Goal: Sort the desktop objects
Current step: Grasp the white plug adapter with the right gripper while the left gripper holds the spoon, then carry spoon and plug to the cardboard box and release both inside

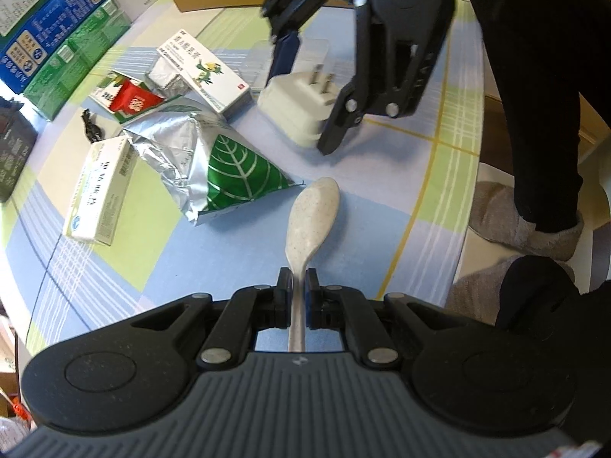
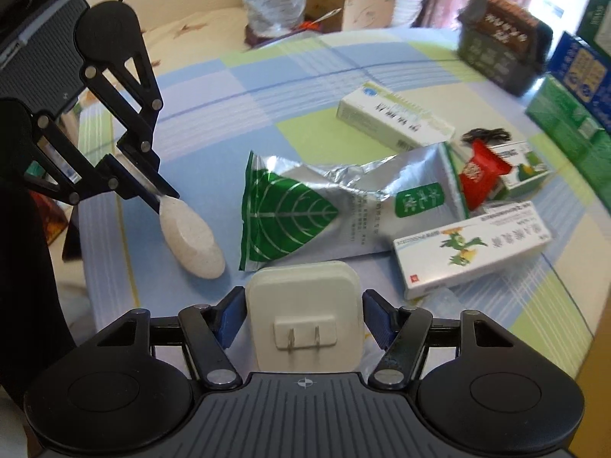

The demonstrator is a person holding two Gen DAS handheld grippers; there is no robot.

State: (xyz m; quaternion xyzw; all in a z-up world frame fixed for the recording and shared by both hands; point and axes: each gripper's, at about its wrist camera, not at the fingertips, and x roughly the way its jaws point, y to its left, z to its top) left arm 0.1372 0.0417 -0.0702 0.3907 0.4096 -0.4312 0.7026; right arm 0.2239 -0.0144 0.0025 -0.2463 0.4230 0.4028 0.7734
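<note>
Right wrist view: both grippers hold one item each above the checked desk.
Left gripper jaws pinch the speckled beige plastic spoon by its handle; right gripper jaws clamp the white square plug adapter, ready for sorting.

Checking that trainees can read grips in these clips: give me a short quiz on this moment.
1. True or false: the left tool is shut on the speckled spoon, at its handle.
2. What sits between the fingers of the right tool? A) red sachet B) white plug adapter C) medicine box
3. Fill in: the foil pouch nearest the spoon bears a green ____ print.
Key: 1 true; 2 B; 3 leaf.
</note>
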